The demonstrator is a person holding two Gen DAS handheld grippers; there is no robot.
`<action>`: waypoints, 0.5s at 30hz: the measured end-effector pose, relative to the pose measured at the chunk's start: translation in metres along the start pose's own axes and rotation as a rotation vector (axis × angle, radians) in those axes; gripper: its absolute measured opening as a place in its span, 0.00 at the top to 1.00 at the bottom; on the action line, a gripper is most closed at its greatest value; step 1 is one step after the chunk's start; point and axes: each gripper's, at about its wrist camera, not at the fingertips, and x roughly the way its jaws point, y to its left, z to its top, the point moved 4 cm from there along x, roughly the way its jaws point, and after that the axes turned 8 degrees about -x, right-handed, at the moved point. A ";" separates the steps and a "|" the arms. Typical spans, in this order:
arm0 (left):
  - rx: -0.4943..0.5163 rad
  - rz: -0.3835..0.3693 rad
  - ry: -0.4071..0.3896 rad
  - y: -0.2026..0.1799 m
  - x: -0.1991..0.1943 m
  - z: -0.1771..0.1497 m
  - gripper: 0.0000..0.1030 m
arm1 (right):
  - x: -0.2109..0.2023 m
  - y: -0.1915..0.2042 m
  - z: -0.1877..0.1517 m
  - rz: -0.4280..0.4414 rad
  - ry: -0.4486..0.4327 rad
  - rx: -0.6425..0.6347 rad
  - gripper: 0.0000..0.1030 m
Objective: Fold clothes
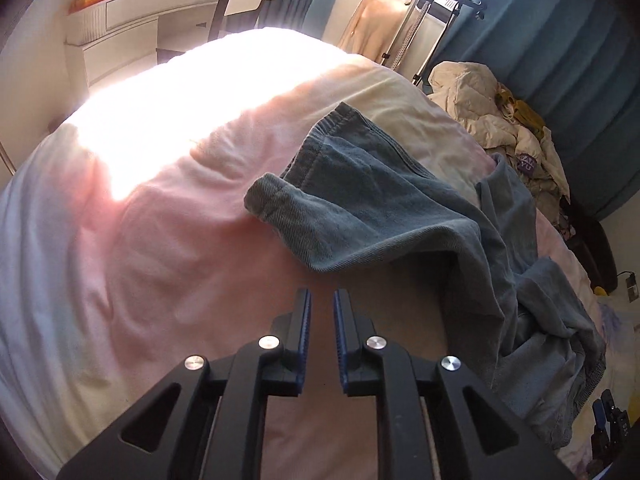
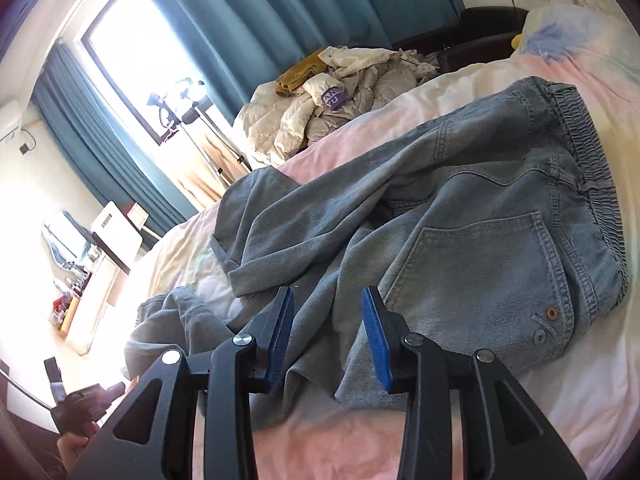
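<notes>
The jeans [image 2: 460,240] lie rumpled across the bed [image 1: 140,240], waistband toward the pillow end. Both tools hold nothing: left gripper [image 1: 322,300] slightly parted over bare sheet, right gripper [image 2: 328,304] open over denim. Folding has barely begun; next, I'd judge, pinch a leg hem [image 1: 266,196] and straighten it.

A lived-in bedroom at home: a wide bed [image 1: 120,240] under pale pink bedding, teal curtains [image 2: 248,12] drawn beside a bright window [image 2: 132,52], a garment rack [image 1: 436,4] holding a cream top, and a cluttered white dresser [image 1: 132,16] along the wall.
</notes>
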 end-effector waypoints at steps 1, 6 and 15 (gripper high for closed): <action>-0.031 -0.045 0.030 0.002 0.001 -0.002 0.87 | -0.005 -0.006 0.001 -0.002 -0.007 0.024 0.65; -0.105 -0.165 0.097 0.000 0.002 -0.010 0.81 | -0.026 -0.045 -0.001 0.038 -0.011 0.178 0.61; -0.266 -0.309 0.179 0.019 0.009 -0.030 0.71 | -0.062 -0.146 -0.001 -0.001 0.002 0.397 0.33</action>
